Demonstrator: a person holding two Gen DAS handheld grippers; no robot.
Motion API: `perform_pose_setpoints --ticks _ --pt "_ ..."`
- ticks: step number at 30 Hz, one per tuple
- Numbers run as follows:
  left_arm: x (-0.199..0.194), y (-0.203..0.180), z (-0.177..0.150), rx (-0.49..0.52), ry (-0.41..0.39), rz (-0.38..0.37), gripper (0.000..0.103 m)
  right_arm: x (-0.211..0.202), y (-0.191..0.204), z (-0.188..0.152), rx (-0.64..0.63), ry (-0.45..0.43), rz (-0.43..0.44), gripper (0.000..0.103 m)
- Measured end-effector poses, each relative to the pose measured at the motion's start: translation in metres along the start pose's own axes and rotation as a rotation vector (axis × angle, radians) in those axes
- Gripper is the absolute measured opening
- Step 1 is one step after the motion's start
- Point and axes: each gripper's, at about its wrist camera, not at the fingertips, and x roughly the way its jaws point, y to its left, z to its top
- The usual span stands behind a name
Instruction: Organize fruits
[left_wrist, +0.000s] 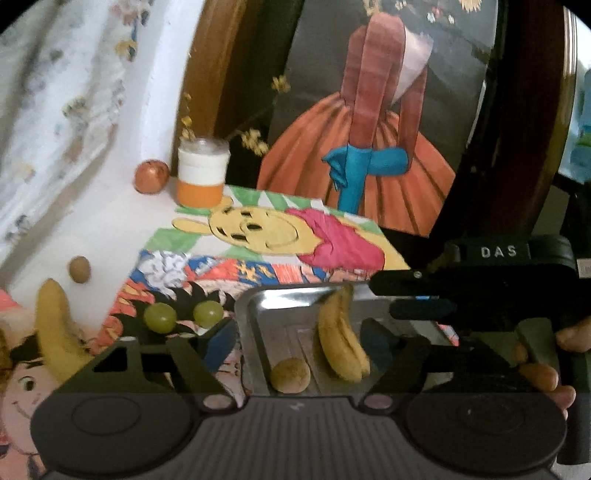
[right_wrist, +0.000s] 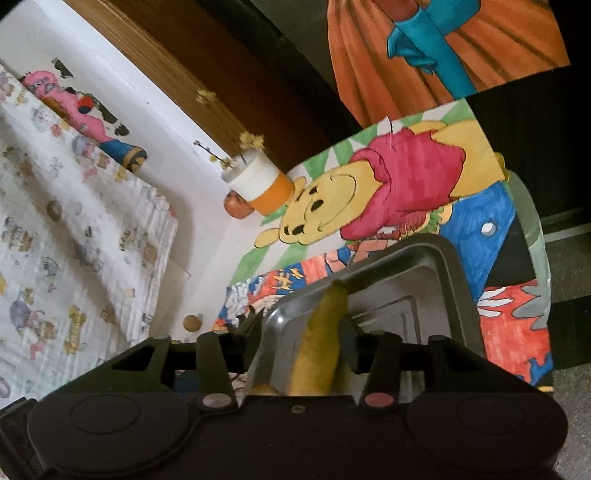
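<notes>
The right gripper (right_wrist: 301, 343) hangs low over the metal tray (right_wrist: 458, 266), its fingers spread on either side of a banana (right_wrist: 317, 350) that lies in the tray. They look parted rather than pinching, though from this close I can't be sure a pad isn't touching the peel. The left gripper (left_wrist: 299, 347) hovers wide open over the same tray with nothing in it; a small brown fruit (left_wrist: 290, 374) lies just beside the banana there.

Outside the tray, on the coloured drawings, sit two green grapes (left_wrist: 160, 317) — near each other — and further left a second banana (left_wrist: 55, 325), a small brown fruit (left_wrist: 79, 269) and an apple (left_wrist: 150, 176) beside a jar (left_wrist: 201, 173).

A banana is light and soft, easily bruised — best taken across its middle with a gentle squeeze. The grapes are smooth and round, and likely to roll or slip.
</notes>
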Motion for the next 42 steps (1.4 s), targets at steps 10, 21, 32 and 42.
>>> perform_pose_setpoints --ticks 10,21,32,42 --pt "-0.074 0.0 0.004 -0.095 -0.101 0.043 0.103 -0.06 0.03 -0.014 -0.042 -0.071 0.028 0.08" --pt "-0.15 -0.006 -0.013 -0.108 -0.147 0.192 0.103 -0.114 0.066 -0.067 -0.147 -0.116 0.057 0.102" --pt "-0.212 -0.002 -0.068 -0.105 -0.176 0.24 0.103 -0.153 0.098 -0.151 -0.356 -0.168 0.046 0.102" --pt "-0.244 0.015 -0.109 -0.092 -0.141 0.294 0.103 -0.166 0.109 -0.213 -0.461 -0.115 -0.019 0.103"
